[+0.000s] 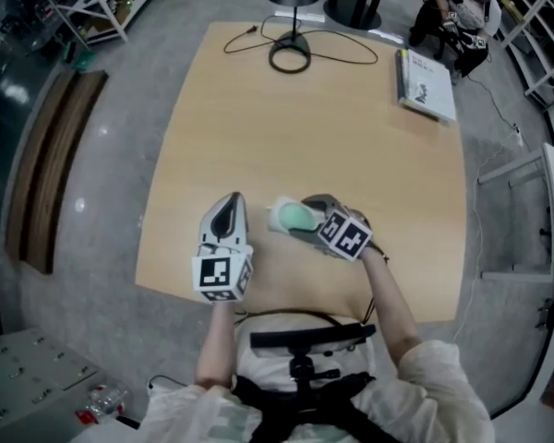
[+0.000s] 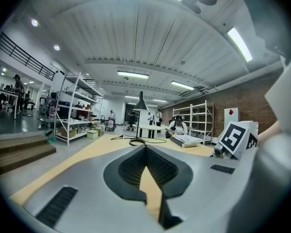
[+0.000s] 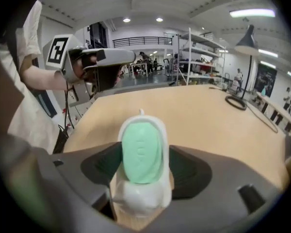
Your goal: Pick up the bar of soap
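**Head view, looking down on the pale wooden bench [image 1: 314, 127].** Your right claw [image 1: 291, 218] works near the 6 o'clock edge, reaching in from 3 o'clock. Its jaws are spread and stand on either side of the oval white soap dish [image 1: 277, 212]. The dish rests on the bench, and the mint-green oval bar of soap [image 1: 296, 215] lies in it. In the right gripper view the two dark pads flank the dish, and neither is seen pressing on it. Your left claw [image 1: 229, 206] lies just beside the dish at its 9 o'clock and points toward 12 o'clock. The left gripper view shows its jaws pressed together at the tips, with nothing between them.

**Surface.** At the bench's 12 o'clock stands a black desk lamp with a ring-shaped base [image 1: 289, 56]. Its thin black cord [image 1: 351, 58] trails across the wood toward 1 o'clock. At 2 o'clock a white book [image 1: 427, 86] lies flat near the edge.

**Room.** A speckled grey floor [image 1: 120, 155] surrounds the bench, with brown wooden steps [image 1: 51, 173] at 9 o'clock. The left gripper view shows white metal shelving racks [image 2: 77, 108], a red brick wall [image 2: 242, 101], and a ribbed white ceiling with strip lights [image 2: 136, 42]. Several people stand or sit in the distance.
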A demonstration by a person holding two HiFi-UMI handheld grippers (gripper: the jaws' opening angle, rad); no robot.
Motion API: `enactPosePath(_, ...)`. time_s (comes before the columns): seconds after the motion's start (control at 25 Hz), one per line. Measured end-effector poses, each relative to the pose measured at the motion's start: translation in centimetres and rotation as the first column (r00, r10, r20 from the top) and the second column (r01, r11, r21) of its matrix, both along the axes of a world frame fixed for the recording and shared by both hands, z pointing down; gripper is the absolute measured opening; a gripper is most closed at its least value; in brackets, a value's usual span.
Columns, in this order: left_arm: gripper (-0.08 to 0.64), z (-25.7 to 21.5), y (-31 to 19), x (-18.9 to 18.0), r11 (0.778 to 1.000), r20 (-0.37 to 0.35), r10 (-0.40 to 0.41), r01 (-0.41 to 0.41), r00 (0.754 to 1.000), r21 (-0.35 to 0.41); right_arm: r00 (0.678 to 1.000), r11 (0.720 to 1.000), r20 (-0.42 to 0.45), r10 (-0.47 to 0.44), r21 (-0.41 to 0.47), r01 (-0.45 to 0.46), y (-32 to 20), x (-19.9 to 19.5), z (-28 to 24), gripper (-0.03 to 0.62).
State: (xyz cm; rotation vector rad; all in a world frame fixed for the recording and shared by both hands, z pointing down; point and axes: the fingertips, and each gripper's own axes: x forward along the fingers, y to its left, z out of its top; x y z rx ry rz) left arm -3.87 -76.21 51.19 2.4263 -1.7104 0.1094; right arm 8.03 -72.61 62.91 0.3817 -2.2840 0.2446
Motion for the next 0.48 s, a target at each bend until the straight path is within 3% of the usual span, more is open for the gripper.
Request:
enactPosePath(0.12, 0.005, 0.5, -0.5, -0.1, 1.0, -0.006, -0.01, 0.01, 1.0, -0.01, 0.999, 0.999, 0.003, -0.035, -0.025, 0.035, 0.0, -0.1, 0.2, 0.305)
enactPosePath(0.28, 0.005, 1.1, -1.2, 0.0, 1.0, 0.01, 0.002, -0.001, 1.0, -0.016, 0.993, 0.992, -0.061, -0.102, 0.073, 0.107, 0.0, 0.0, 1.3, 0.285)
enactPosePath(0.48, 0.005, 1.8, -1.3, 0.5, 0.999, 0.006, 0.02, -0.02, 1.0, -0.034, 0.985, 0.98, -0.112, -0.133, 0.135, 0.148, 0.1, -0.2, 1.0, 0.281)
